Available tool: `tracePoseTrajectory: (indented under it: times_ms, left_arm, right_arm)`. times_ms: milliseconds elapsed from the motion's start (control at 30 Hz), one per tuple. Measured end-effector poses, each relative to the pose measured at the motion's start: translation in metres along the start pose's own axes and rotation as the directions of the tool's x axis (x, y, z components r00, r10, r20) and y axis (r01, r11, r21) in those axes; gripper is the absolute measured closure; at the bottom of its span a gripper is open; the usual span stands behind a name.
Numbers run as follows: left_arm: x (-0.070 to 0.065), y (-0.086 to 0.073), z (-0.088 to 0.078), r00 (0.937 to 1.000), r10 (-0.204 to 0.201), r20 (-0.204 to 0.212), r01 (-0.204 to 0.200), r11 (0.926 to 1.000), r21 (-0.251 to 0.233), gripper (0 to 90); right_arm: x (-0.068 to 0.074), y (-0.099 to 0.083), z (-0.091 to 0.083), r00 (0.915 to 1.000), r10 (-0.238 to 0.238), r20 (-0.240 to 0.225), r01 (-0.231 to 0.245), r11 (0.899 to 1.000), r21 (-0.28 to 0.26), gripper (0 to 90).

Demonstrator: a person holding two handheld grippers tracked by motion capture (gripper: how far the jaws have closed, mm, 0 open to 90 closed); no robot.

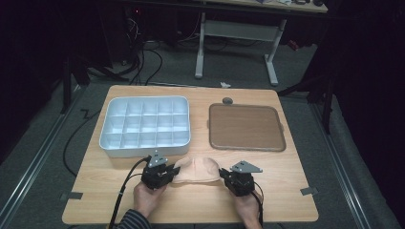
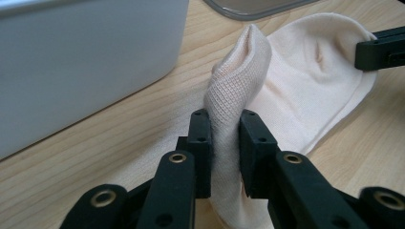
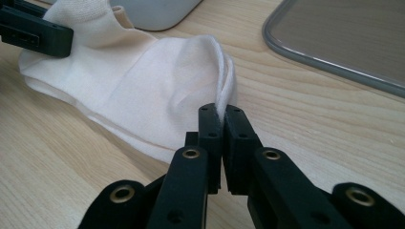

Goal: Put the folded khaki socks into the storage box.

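In the high view the worktop (image 1: pixel 191 200) is lit evenly from above while the room around it lies in deep dark, slightly soft and grainy. Both gripper views are bright and sharp up close, their far edges blurred, shadows faint.

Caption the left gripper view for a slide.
Left gripper pinches a bunched fold of the cream sock on the wooden table.

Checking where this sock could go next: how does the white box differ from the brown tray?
The white box has tall walls and is split into many small compartments; the brown tray is shallow, with one undivided surface. The white box lies to the left of the sock, the brown tray to the right. Both are rounded rectangles lying flat on the table.
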State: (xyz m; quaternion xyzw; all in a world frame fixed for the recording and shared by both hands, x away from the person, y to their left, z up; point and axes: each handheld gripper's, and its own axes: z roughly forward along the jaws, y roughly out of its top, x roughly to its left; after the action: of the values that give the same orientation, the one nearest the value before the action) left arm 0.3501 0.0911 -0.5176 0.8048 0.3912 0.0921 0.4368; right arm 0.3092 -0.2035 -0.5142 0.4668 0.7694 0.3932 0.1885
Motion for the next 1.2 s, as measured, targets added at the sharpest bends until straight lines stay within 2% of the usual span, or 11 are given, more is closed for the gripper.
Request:
tracePoseTrajectory:
  times_ms: [233,467,600,800,967,1100,1200]
  left_arm:
    - [-0.001,-0.002,0.006,0.9992,0.022,-0.034,-0.021,0.9993,0.032,74.0]
    - [0.001,-0.005,0.008,0.9976,0.01,-0.069,-0.007,0.9991,0.043,68.4]
    - [0.002,-0.007,0.008,0.9941,0.01,-0.108,-0.004,0.9983,0.058,57.5]
    - [0.005,-0.009,0.007,0.987,0.011,-0.16,-0.001,0.9982,0.061,47.0]
    - [0.008,-0.01,0.006,0.983,0.012,-0.183,0.001,0.9976,0.069,43.2]
    - [0.008,-0.01,0.007,0.9818,0.019,-0.189,-0.007,0.9976,0.068,42.2]
    - [0.009,-0.012,0.006,0.9819,0.009,-0.189,0.001,0.9985,0.054,42.9]
  right_arm:
    - [-0.003,-0.005,0.006,0.9999,0.008,0.013,-0.008,1.0,0.03,87.1]
    - [-0.005,-0.009,0.01,0.9999,0.004,0.012,-0.004,0.999,0.046,86.7]
    - [-0.005,-0.009,0.012,0.9999,0.004,0.012,-0.004,0.998,0.055,83.6]
    - [-0.006,-0.009,0.014,0.9998,0.003,0.022,-0.005,0.998,0.061,77.2]
    - [-0.006,-0.009,0.014,0.9993,0.002,0.037,-0.004,0.998,0.063,72.5]
    - [-0.004,-0.009,0.015,0.9986,-0.012,0.051,0.008,0.998,0.063,70.9]
    - [-0.004,-0.009,0.016,0.9981,-0.019,0.058,0.016,0.998,0.06,69.7]
